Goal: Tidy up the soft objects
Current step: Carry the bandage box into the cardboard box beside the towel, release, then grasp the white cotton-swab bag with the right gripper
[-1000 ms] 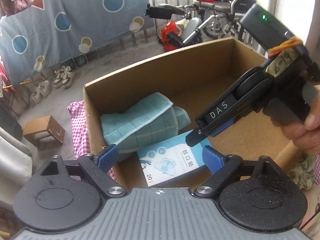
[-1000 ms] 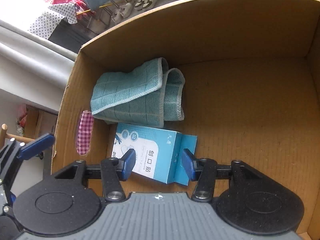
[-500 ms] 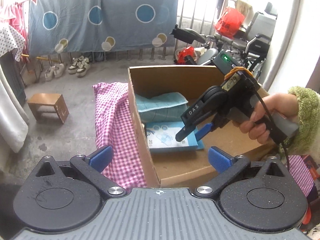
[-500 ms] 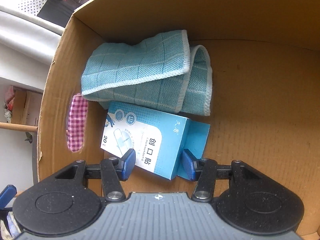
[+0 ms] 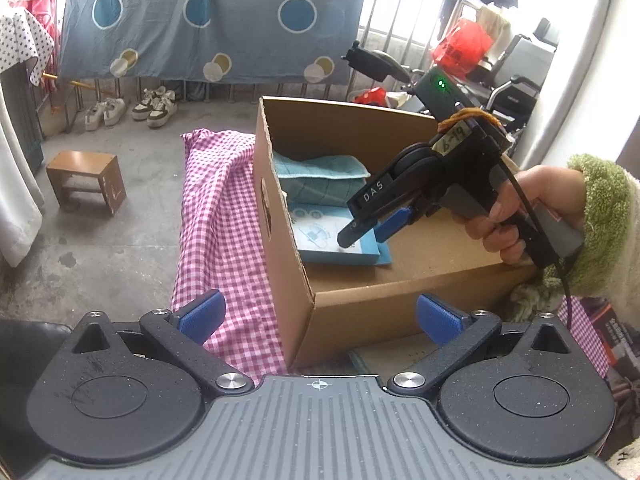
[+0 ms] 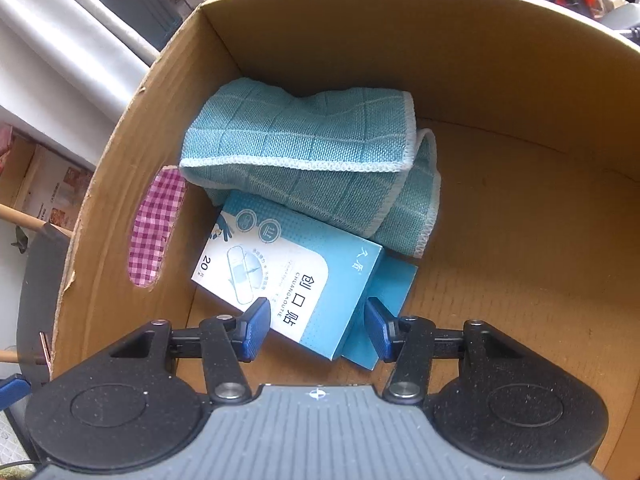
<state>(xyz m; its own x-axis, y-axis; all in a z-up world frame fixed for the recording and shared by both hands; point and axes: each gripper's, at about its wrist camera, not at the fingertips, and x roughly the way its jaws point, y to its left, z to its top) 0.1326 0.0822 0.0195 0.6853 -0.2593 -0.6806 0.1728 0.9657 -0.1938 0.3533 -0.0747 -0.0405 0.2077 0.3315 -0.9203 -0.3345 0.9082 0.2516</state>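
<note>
Left gripper (image 5: 318, 316) spread fully wide, nothing held; positioned outside cardboard box (image 5: 360, 300), above checked pink cloth (image 5: 224, 216). Right gripper (image 6: 314, 330) half open, pointed down inside box; blue plaster packet (image 6: 296, 280) framed between pads, contact not discernible. Teal cloth (image 6: 312, 156) folded against box wall, overlapping packet's far edge.

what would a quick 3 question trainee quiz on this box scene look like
1. True or false: the folded teal cloth lies outside the cardboard box.
2. What lies between the right gripper's fingers? A) blue plaster box B) cloth C) shoe
3. Fill in: the left gripper, outside the box, holds ____.

Key: 1 false; it lies inside. 2 A, the blue plaster box, not visibly pinched. 3 nothing; it is wide open.
</note>
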